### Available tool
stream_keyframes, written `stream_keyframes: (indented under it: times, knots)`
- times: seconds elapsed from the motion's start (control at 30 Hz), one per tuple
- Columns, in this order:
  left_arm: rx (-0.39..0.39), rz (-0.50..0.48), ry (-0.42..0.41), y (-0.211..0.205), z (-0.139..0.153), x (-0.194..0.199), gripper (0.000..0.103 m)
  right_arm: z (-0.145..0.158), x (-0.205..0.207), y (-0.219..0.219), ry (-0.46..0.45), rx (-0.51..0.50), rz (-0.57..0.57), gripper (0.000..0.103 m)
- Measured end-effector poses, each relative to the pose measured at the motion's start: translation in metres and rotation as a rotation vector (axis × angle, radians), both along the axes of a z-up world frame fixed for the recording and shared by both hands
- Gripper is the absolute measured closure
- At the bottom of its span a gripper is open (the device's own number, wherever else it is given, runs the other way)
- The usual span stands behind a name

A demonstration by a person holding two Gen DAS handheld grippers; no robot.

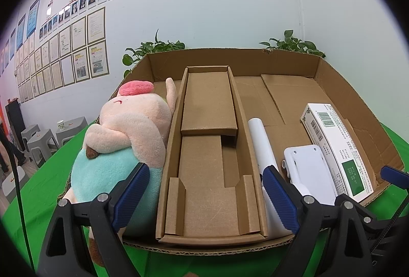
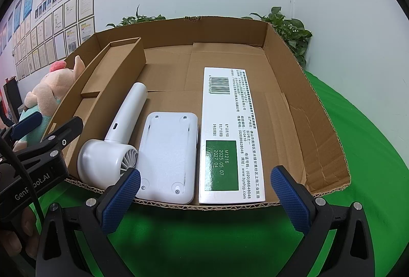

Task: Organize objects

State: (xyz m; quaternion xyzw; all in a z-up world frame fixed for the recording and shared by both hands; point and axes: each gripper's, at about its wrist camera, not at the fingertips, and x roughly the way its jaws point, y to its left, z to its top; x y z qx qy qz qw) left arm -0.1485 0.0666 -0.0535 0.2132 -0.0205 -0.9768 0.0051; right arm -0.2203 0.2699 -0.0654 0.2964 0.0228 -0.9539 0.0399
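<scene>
A shallow cardboard tray (image 2: 301,103) sits on a green cloth (image 2: 358,144), with leafy plants (image 2: 291,29) behind its far wall. In the right wrist view, four things lie in a row along the tray's near edge: a white handheld fan (image 2: 112,144) with its handle pointing away, a white flat device (image 2: 167,157) just beside it, underside up with screws showing, and a long white box (image 2: 230,134) with a barcode and a green date panel, touching or nearly touching the device. Left of the fan stands a narrow cardboard insert (image 1: 209,157), open-topped and holding only its own folded card parts. A plush pig (image 1: 133,128) in a teal outfit lies against the insert's left wall, at the tray's left edge. The left gripper (image 1: 207,195) hovers at the tray's near edge, its blue pads (image 1: 133,190) spread wide to either side of the insert and holding nothing. The right gripper (image 2: 204,197) hangs above the cloth just before the tray, its pads (image 2: 288,197) likewise wide apart and empty, roughly in line with the device and the box.
</scene>
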Motion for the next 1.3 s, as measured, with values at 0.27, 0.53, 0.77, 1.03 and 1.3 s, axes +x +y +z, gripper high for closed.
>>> stream_keyframes:
  times: [0.27, 0.53, 0.77, 1.03, 1.3]
  knots:
    - [0.008, -0.023, -0.009, -0.0002, -0.0004, 0.0005, 0.0, 0.0, 0.0001, 0.0, 0.0, 0.0, -0.001, 0.0]
    - [0.005, -0.022, -0.011, 0.0003, -0.0003, 0.0004, 0.0, 0.0002, 0.0005, 0.0, 0.0, 0.0, -0.001, 0.0]
    - [0.006, -0.022, -0.01, 0.0001, -0.0002, 0.0007, 0.0, 0.0002, 0.0006, 0.0, -0.001, 0.0, -0.001, 0.0]
    - [0.007, -0.022, -0.011, 0.0003, -0.0004, 0.0009, 0.0, 0.0002, 0.0006, -0.0001, -0.001, 0.0, -0.001, 0.0]
    - [0.005, -0.02, -0.011, 0.0003, -0.0003, 0.001, 0.0, 0.0003, 0.0011, -0.0002, -0.001, 0.0, -0.001, 0.0]
